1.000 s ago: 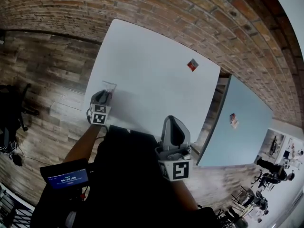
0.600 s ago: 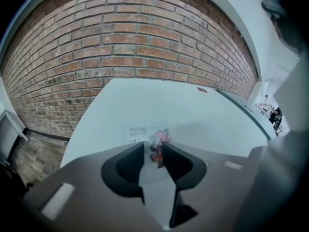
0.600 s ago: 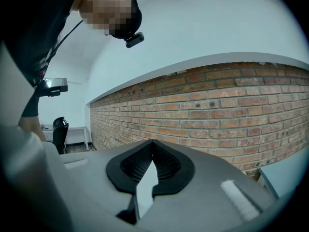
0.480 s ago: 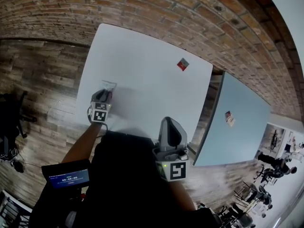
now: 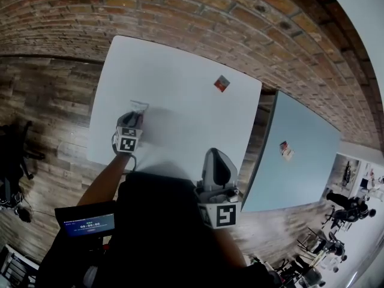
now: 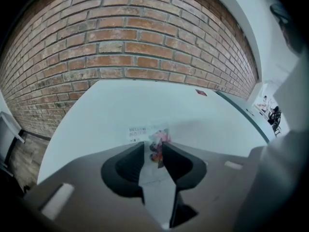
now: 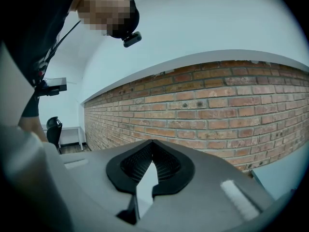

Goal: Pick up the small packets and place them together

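Currently, the left tool point(image 6: 153, 148) is closed on a clear packet point(image 6: 145, 132). Its pads pinch the packet's near end, and the printed end sticks out ahead of the tips. From the head view, that packet sits over the white surface point(image 5: 180, 116), close to its near left edge and just inside it. I cannot tell whether it rests on the surface or hangs slightly off it.

The right tool point(image 7: 152, 146) has its jaws together with nothing between them. It is held at the near edge of the white surface, toward the right corner, and faces the brick wall point(image 7: 217, 105).

A red packet point(image 5: 222, 83) lies flat near the far right corner of the white surface, short of both edges there. Between the two packets I note a broad stretch of open white top.

The brick wall runs along the far edge, and wooden floor point(image 5: 48, 89) lies off the left edge. Off the right edge, across a narrow gap, stands a pale blue second surface point(image 5: 306, 161) bearing another small packet point(image 5: 284, 150).
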`<state>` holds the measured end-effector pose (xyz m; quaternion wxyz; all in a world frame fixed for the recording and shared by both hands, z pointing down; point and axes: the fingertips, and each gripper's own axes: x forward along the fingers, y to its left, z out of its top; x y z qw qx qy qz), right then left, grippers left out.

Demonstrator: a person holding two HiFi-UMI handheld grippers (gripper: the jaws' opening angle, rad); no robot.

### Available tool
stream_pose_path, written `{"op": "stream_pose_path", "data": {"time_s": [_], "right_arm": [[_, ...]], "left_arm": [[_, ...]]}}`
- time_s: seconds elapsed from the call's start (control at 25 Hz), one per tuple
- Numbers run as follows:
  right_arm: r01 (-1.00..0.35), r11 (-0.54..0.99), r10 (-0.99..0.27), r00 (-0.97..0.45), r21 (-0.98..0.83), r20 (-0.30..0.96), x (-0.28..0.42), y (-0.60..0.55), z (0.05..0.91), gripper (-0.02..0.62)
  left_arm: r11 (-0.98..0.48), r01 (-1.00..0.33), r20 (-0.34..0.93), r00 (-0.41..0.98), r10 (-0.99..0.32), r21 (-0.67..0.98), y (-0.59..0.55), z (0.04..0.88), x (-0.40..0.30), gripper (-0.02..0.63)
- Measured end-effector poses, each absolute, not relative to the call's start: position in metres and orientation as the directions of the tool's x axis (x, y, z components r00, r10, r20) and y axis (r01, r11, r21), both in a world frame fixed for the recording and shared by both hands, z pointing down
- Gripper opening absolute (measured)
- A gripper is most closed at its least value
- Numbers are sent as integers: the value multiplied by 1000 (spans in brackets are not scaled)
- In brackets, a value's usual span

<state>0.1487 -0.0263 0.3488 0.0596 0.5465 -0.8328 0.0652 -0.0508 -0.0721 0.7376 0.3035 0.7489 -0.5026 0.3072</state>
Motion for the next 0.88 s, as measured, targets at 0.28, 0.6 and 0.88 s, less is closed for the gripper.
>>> {"op": "stream_pose_path", "data": {"time_s": [0.28,0.6,0.88], "right_arm": [[-923,382,-907,-384,-43,173,166,-33,349,2],[-933,358,-915,-359,-41,183,189,-35,351,2],[-943,332,-926,-332,-34,179,209,-34,349,2]], "left_arm": [[-310,-939,756,311,-576,150,-92,732,-32,120],[-283,-946,756,298,-582,156,-108,726,-22,120],[-303,-942,745,307,-593,147,-122,725,-8,120]]}}
